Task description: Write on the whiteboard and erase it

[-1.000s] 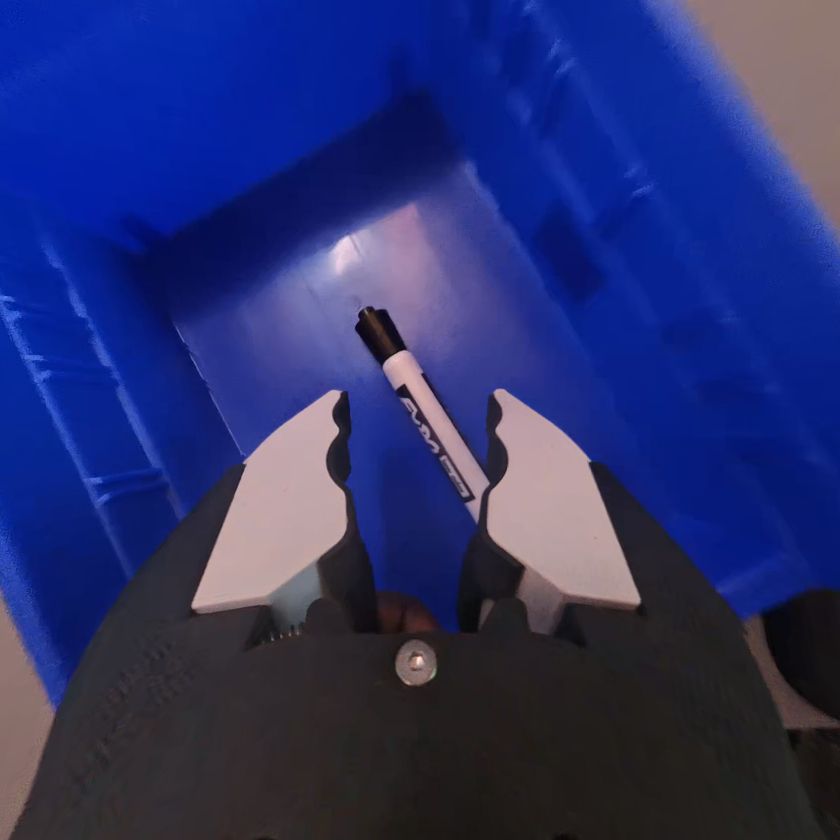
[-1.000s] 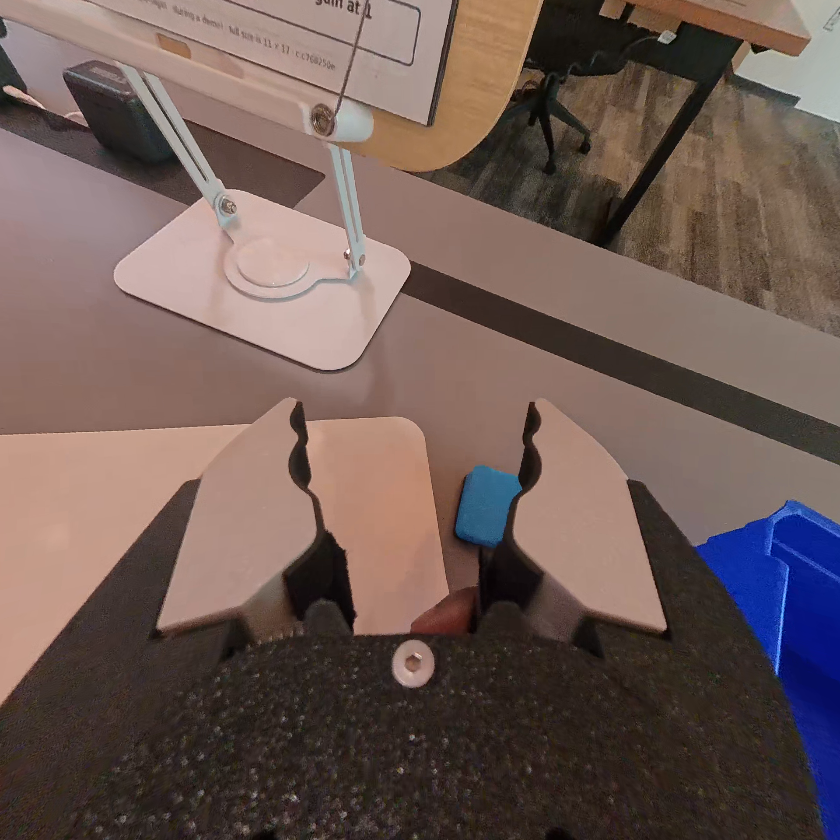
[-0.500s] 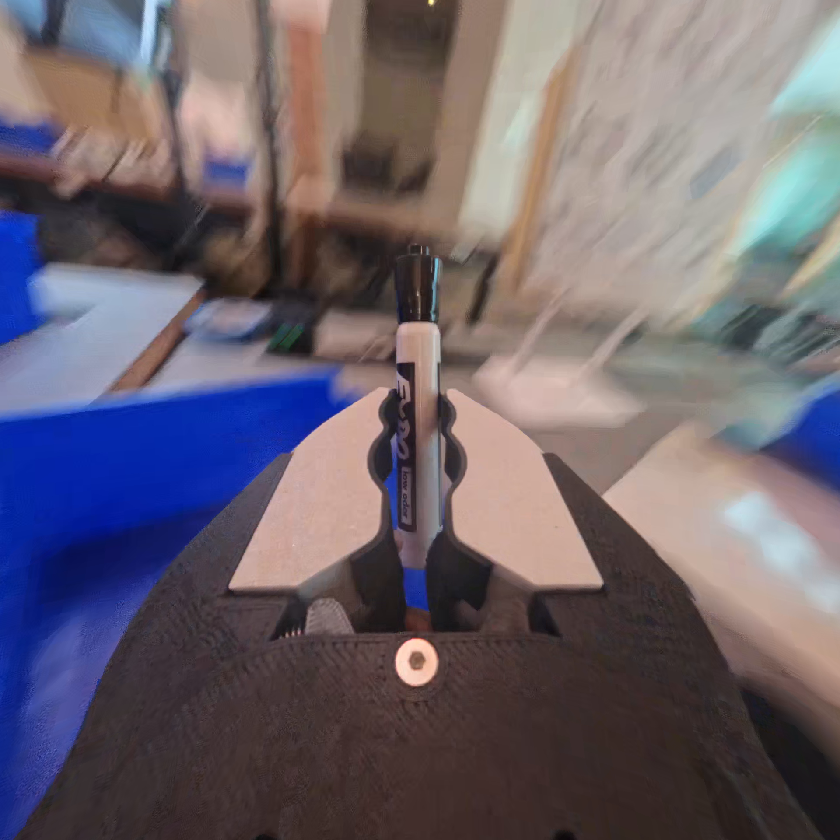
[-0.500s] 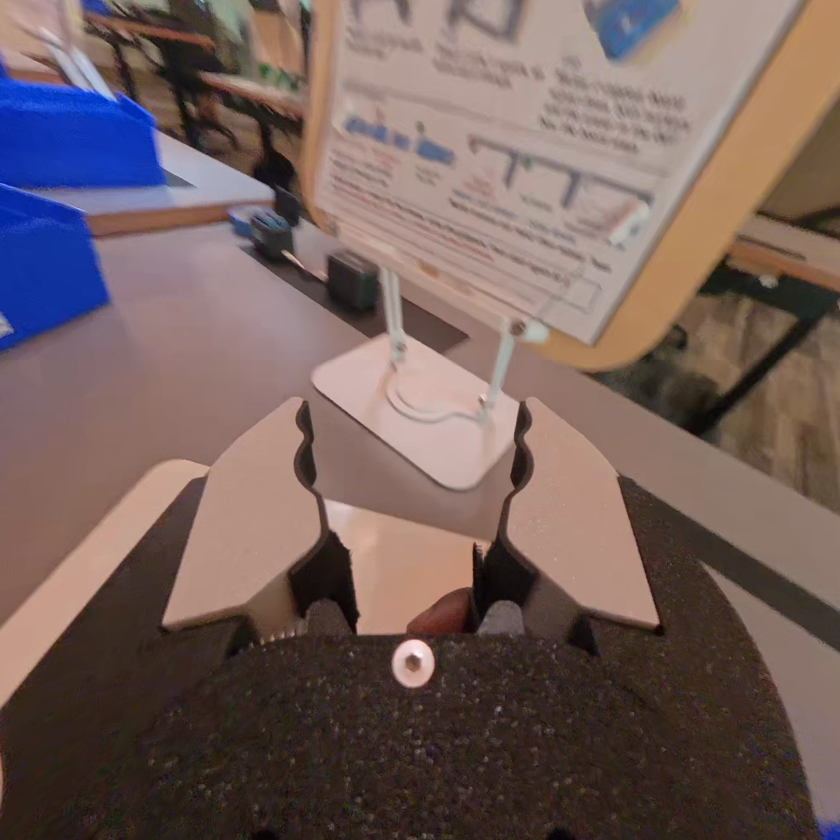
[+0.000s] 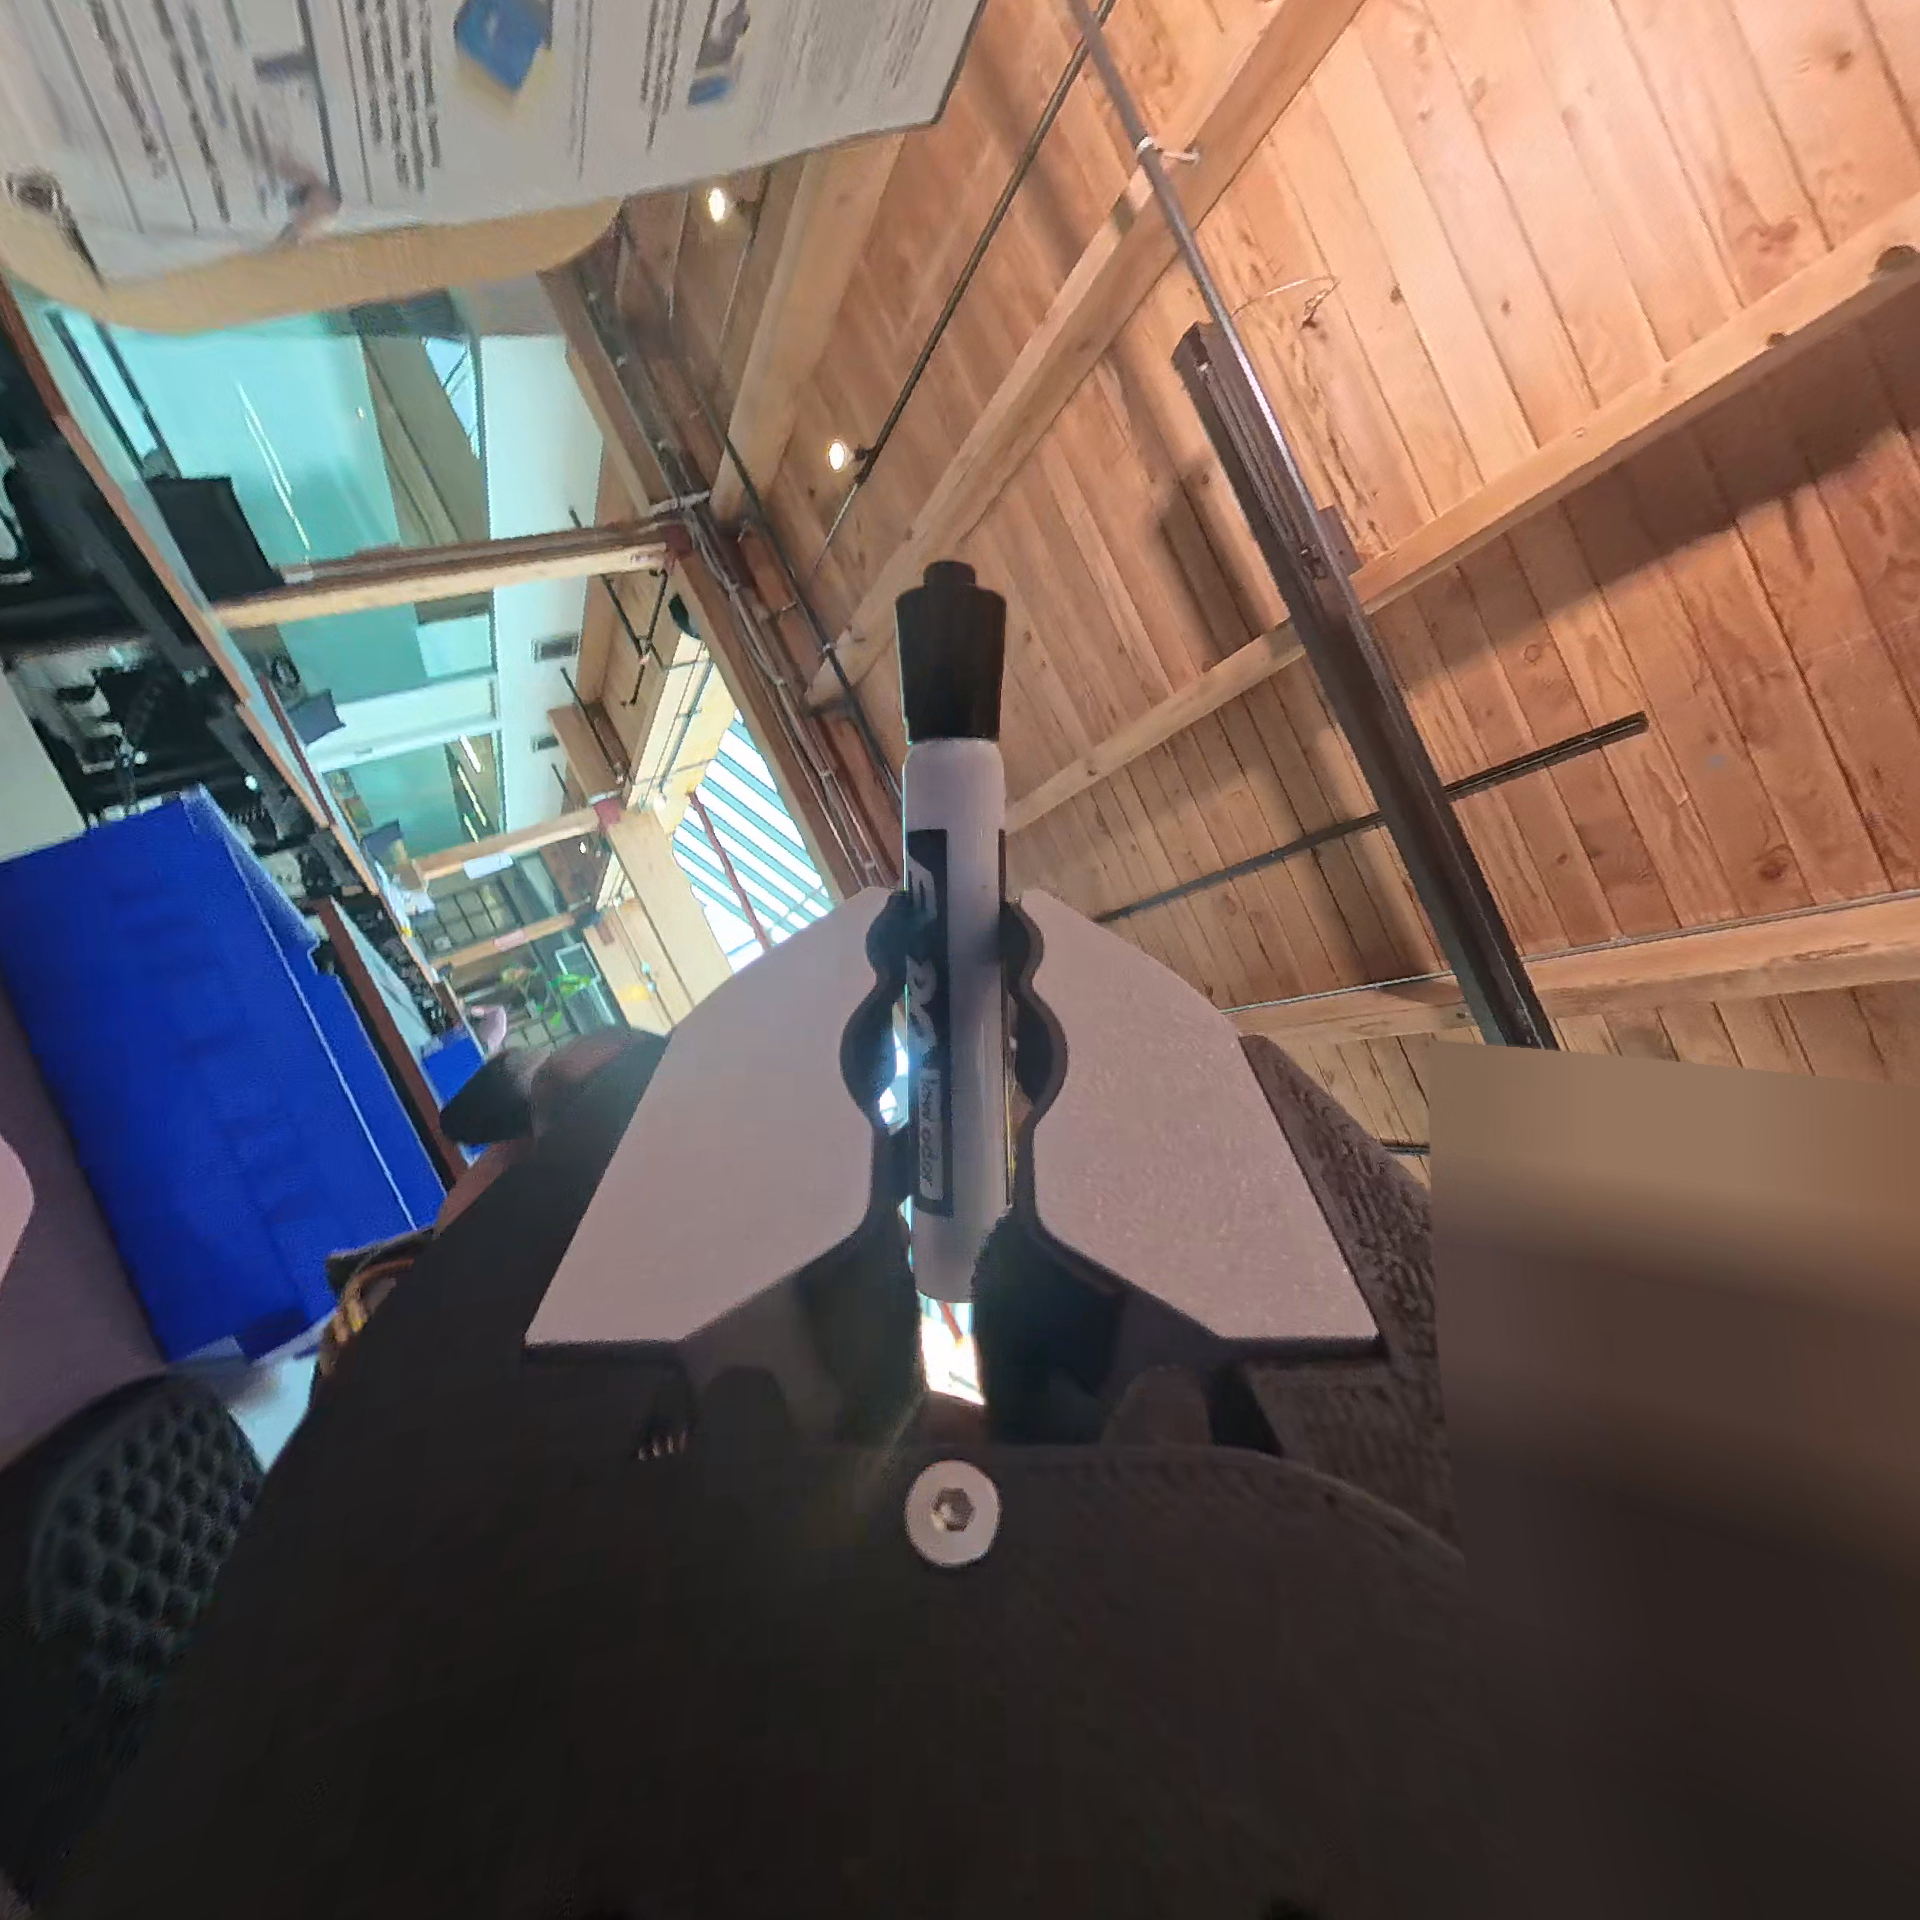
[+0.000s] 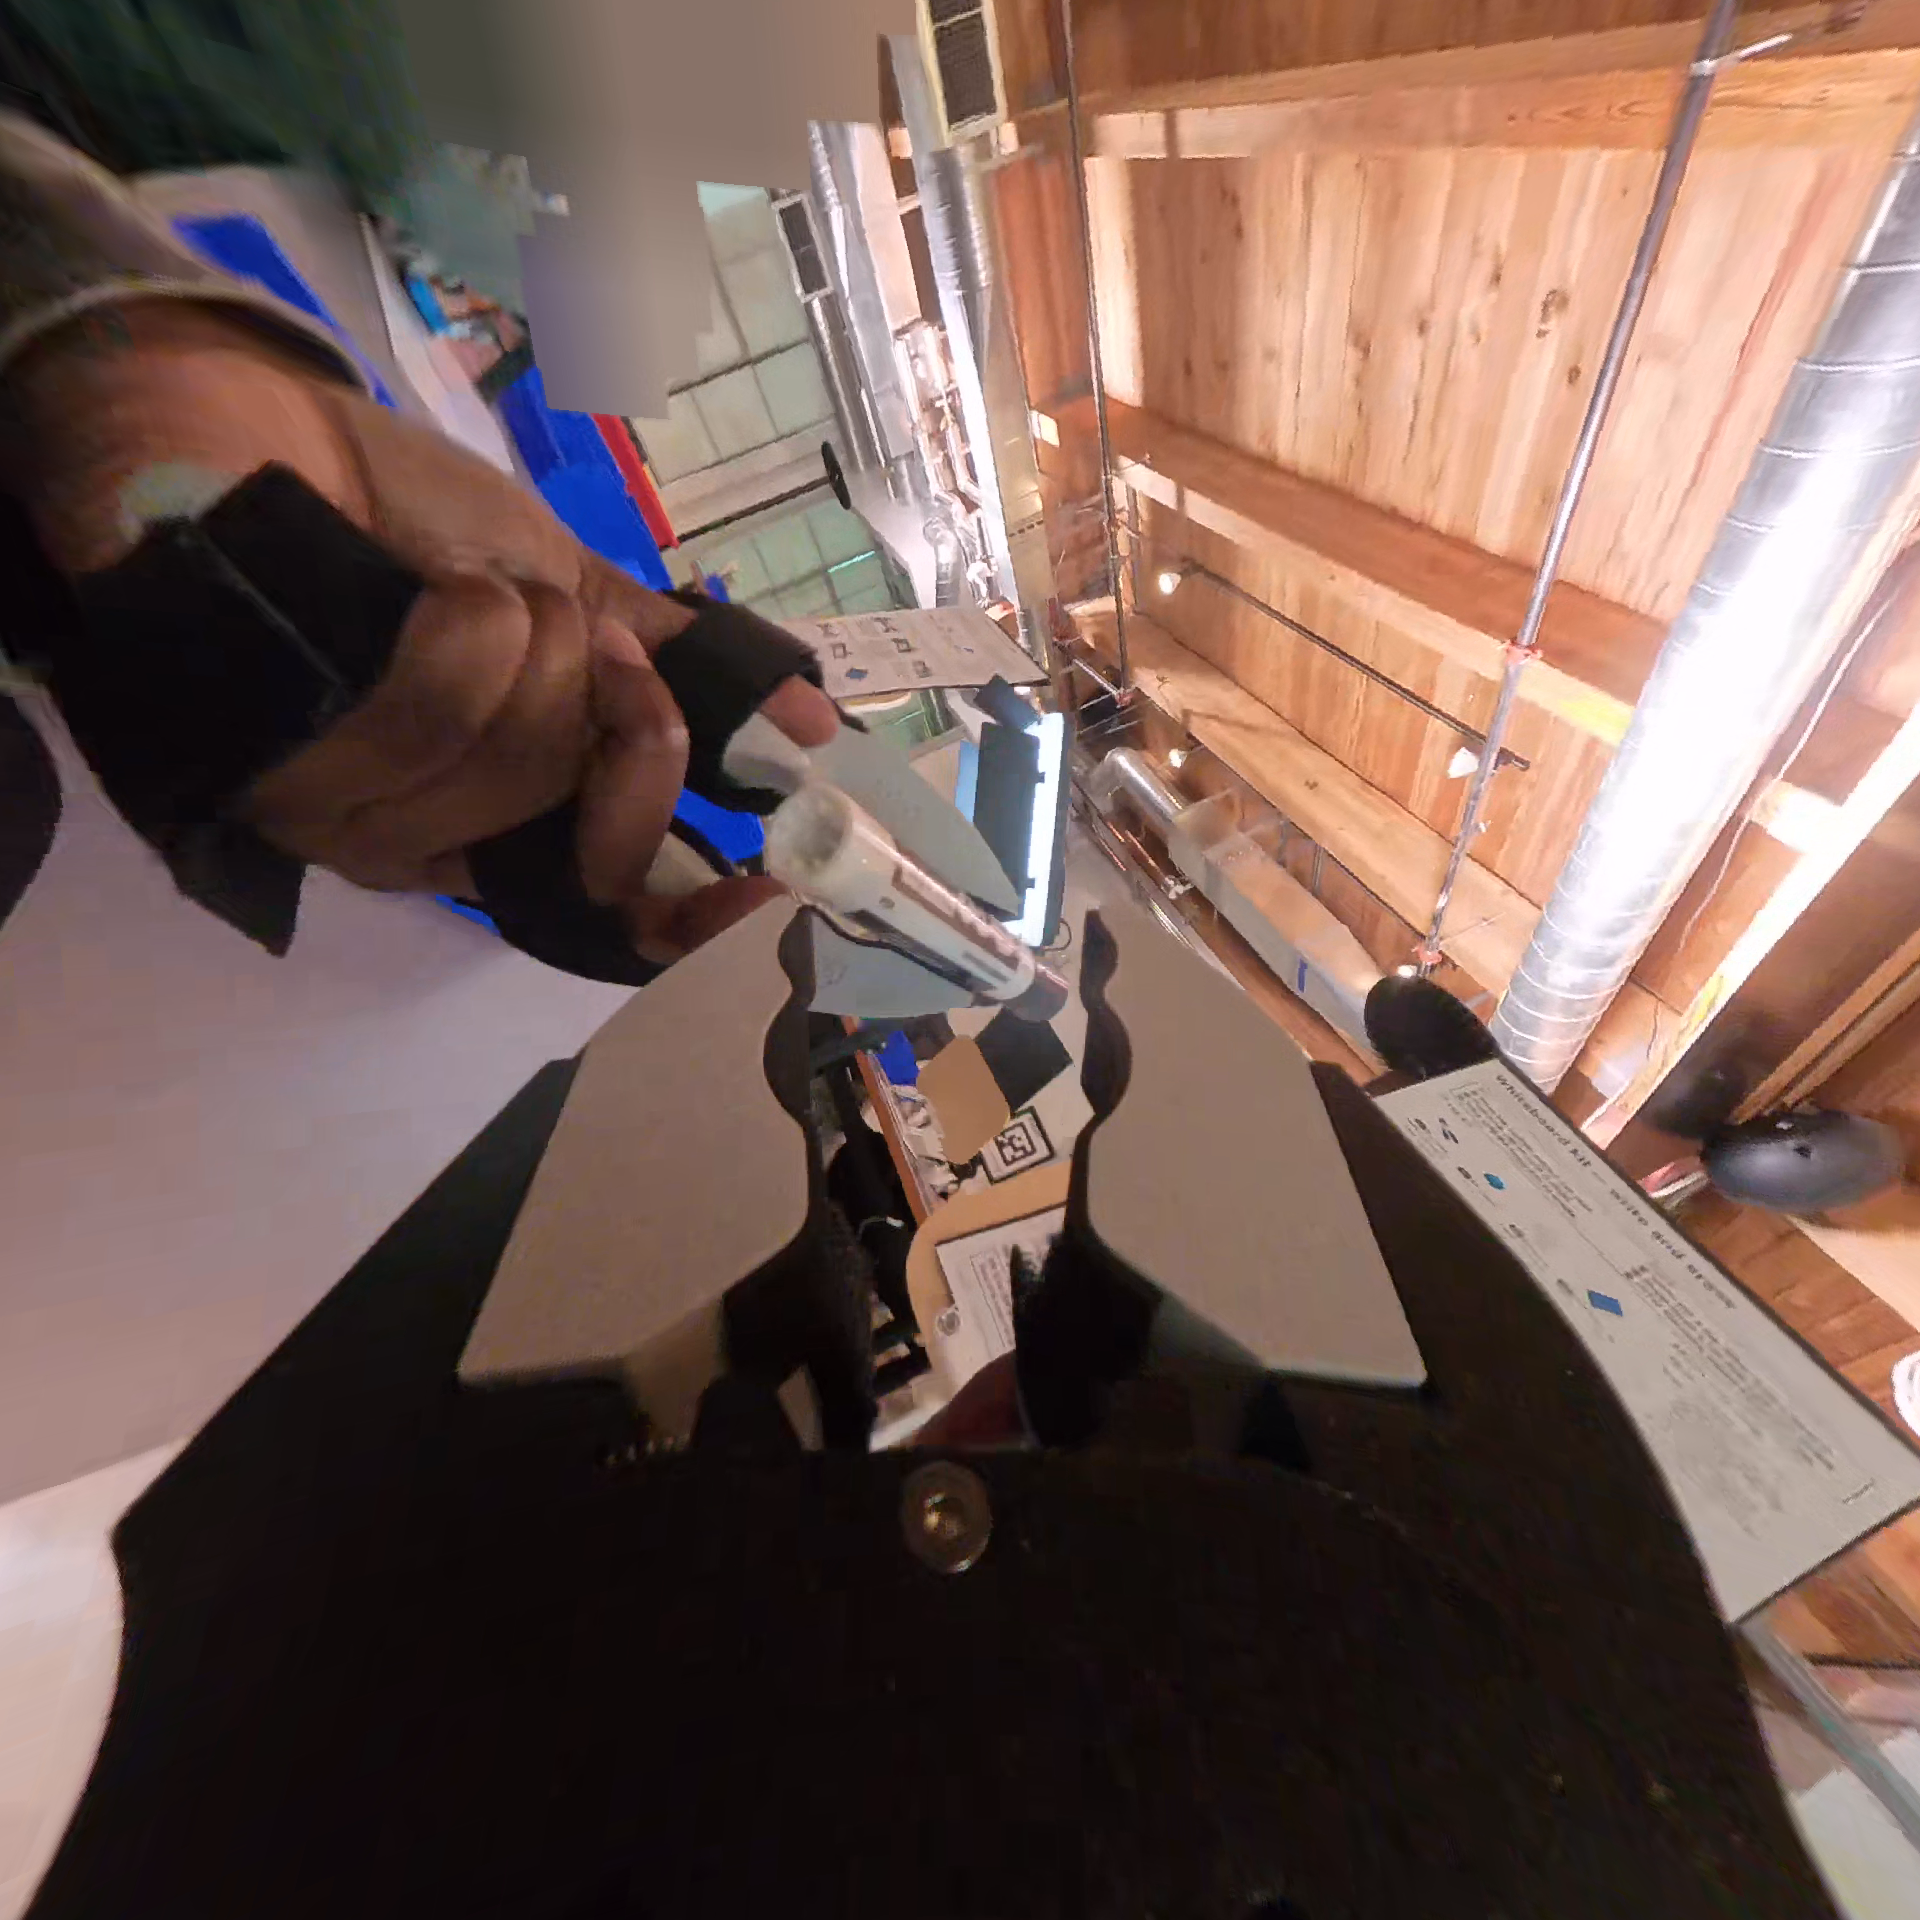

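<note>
Seen from the left wrist, a blue bin (image 5: 208, 1060) sits at nine o'clock. The left gripper (image 5: 951, 914) is clamped on a capped marker (image 5: 951, 935) pointing to twelve. The right gripper (image 6: 940, 935) gapes empty, the marker's cap just beyond its fingertips. Uncapping likely comes next; the whiteboard is out of view.

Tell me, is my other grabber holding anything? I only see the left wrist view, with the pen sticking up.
Observer: No. The right gripper is empty, its jaws apart.
Operator: Where's my pen from over there?
Observer: The marker slants across that view, and its dark cap end shows between the right gripper's tips.
Operator: Who's holding my grabber?
Observer: A hand with a black strap over it grips the left gripper.
</note>
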`<action>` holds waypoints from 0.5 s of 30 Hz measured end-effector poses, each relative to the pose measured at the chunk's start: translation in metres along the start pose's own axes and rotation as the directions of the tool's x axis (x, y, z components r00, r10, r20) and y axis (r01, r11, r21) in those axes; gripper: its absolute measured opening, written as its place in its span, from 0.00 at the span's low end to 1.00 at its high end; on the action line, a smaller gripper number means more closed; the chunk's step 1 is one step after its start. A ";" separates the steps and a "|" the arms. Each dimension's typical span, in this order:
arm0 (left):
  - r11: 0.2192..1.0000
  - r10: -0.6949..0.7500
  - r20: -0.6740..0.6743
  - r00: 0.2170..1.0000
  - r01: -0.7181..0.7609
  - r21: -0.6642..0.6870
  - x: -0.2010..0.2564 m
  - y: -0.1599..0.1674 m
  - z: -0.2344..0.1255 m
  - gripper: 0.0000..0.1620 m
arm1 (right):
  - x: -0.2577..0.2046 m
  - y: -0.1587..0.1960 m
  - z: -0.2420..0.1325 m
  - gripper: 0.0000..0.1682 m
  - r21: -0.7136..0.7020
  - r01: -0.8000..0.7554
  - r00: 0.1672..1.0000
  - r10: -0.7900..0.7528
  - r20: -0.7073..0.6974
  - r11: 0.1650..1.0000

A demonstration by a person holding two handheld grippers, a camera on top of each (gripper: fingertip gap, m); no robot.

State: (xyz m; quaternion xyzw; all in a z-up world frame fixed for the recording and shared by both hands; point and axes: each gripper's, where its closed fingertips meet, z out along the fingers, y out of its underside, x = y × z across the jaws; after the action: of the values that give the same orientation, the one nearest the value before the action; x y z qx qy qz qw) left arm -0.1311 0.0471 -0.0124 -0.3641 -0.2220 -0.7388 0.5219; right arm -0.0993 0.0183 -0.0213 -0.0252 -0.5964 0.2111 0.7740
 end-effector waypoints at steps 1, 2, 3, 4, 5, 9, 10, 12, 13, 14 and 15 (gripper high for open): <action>1.000 -0.020 0.015 1.000 0.021 -0.023 -0.004 0.006 0.002 0.11 | -0.003 0.002 0.001 0.30 -0.019 0.054 0.999 -0.054 0.006 0.998; 0.998 -0.033 0.029 0.999 0.034 -0.047 -0.009 0.012 0.003 0.11 | -0.005 0.002 0.001 0.27 -0.028 0.097 0.995 -0.097 0.001 0.995; 0.997 -0.040 0.036 0.999 0.042 -0.062 -0.011 0.016 0.003 0.11 | -0.008 0.003 0.001 0.24 -0.042 0.137 0.991 -0.136 0.016 0.990; 0.995 -0.043 0.059 0.997 0.048 -0.084 -0.015 0.020 0.003 0.11 | -0.012 0.005 0.001 0.24 -0.059 0.181 0.983 -0.179 0.040 0.982; 0.991 -0.021 0.094 0.995 0.034 -0.133 -0.021 0.028 0.003 0.11 | -0.015 0.004 0.001 0.24 -0.064 0.227 0.973 -0.224 0.055 0.972; 0.972 0.032 0.159 0.987 0.006 -0.235 -0.032 0.039 0.001 0.11 | -0.027 0.005 0.000 0.14 -0.082 0.355 0.930 -0.344 0.126 0.931; 0.968 0.060 0.170 0.984 -0.016 -0.252 -0.034 0.037 -0.001 0.12 | -0.025 0.006 0.000 0.13 -0.090 0.333 0.939 -0.322 0.125 0.938; 0.941 0.196 0.117 0.974 -0.153 -0.300 -0.030 0.030 -0.003 0.14 | -0.010 0.004 -0.003 0.12 -0.065 0.124 0.990 -0.119 0.076 0.990; 0.921 0.294 0.097 0.951 -0.255 -0.293 -0.028 0.020 -0.004 0.20 | 0.005 0.003 -0.007 0.12 -0.031 -0.036 0.999 0.037 0.029 0.999; 0.880 0.422 0.075 0.904 -0.387 -0.276 -0.024 0.008 -0.006 0.25 | 0.021 0.006 -0.012 0.11 0.013 -0.228 0.974 0.228 -0.001 0.974; 0.793 0.579 0.062 0.813 -0.543 -0.277 -0.021 -0.002 -0.008 0.30 | 0.036 0.011 -0.017 0.12 0.061 -0.445 0.895 0.446 0.005 0.893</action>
State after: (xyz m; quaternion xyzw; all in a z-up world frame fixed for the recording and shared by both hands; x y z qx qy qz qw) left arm -0.1309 0.0551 -0.0334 -0.5274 -0.0472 -0.5439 0.6510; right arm -0.0797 0.0445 0.0032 -0.1389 -0.5645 0.4005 0.7083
